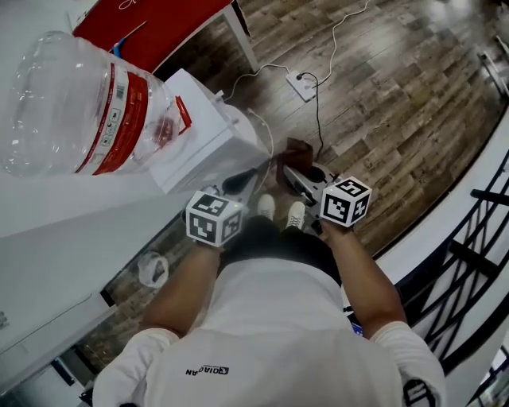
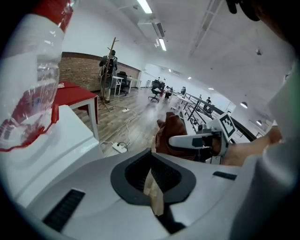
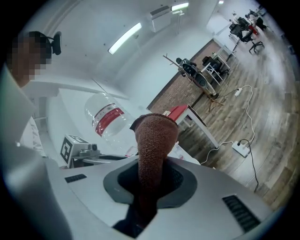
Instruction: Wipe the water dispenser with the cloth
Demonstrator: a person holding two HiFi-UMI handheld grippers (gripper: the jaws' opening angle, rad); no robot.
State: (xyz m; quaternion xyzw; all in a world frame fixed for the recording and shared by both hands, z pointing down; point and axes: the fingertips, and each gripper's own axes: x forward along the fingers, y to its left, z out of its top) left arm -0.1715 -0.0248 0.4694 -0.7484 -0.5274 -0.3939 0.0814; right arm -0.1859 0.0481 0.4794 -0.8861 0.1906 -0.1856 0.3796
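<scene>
The white water dispenser [image 1: 199, 135] stands to my left with a clear bottle [image 1: 71, 103] with a red label on top. My right gripper [image 1: 296, 171] is shut on a brown cloth [image 1: 298, 149], held in the air just right of the dispenser's front. In the right gripper view the cloth [image 3: 152, 140] rises from the jaws and hides part of the bottle [image 3: 105, 117]. My left gripper [image 1: 248, 176] is close to the dispenser's lower front corner, shut, with only a tan strip [image 2: 153, 192] showing in its mouth. In the left gripper view the cloth [image 2: 171, 133] shows ahead.
A white power strip [image 1: 303, 84] with cables lies on the wood floor beyond the cloth. A red table [image 1: 151, 24] stands behind the dispenser. A black railing [image 1: 477, 238] runs along the right. A white counter [image 1: 56, 262] is at my left, and a pale ring [image 1: 153, 269] lies below it.
</scene>
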